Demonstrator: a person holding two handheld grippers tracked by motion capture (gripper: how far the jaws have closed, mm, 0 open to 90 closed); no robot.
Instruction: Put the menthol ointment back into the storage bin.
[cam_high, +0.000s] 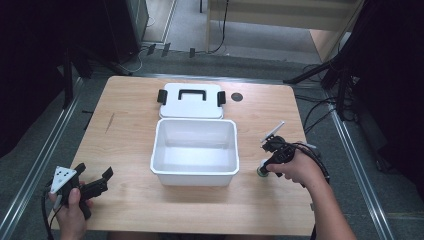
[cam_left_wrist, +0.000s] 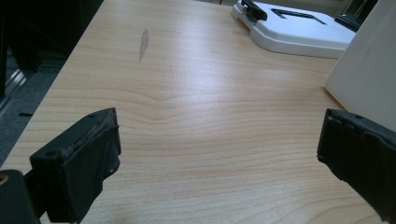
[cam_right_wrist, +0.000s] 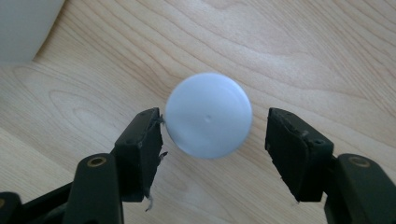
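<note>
Left gripper (cam_high: 95, 181) rests at the bench's (cam_high: 130, 150) near-left corner, jaws wide with nothing between them, well apart from everything — little risk there unless it swings right and knocks the white bin (cam_high: 194, 151) sitting mid-bench. The bin is open, its lid (cam_high: 190, 101) lying flat just behind it, so the way in looks clear.

Right gripper (cam_right_wrist: 212, 135) is over a small bottle with a round white cap (cam_right_wrist: 208, 115), standing upright on the bench to the right of the bin. Jaws are narrowed around the cap: the left pad looks to be touching its edge, the right pad has a gap — no firm hold yet.

Risks: uneven contact — one pad pushing first could tip or skid the bottle toward the bench's edge. The cap is round and smooth, so a high or off-centre pinch may squirt it out. Lifting before both pads seat would likely drop it.
</note>
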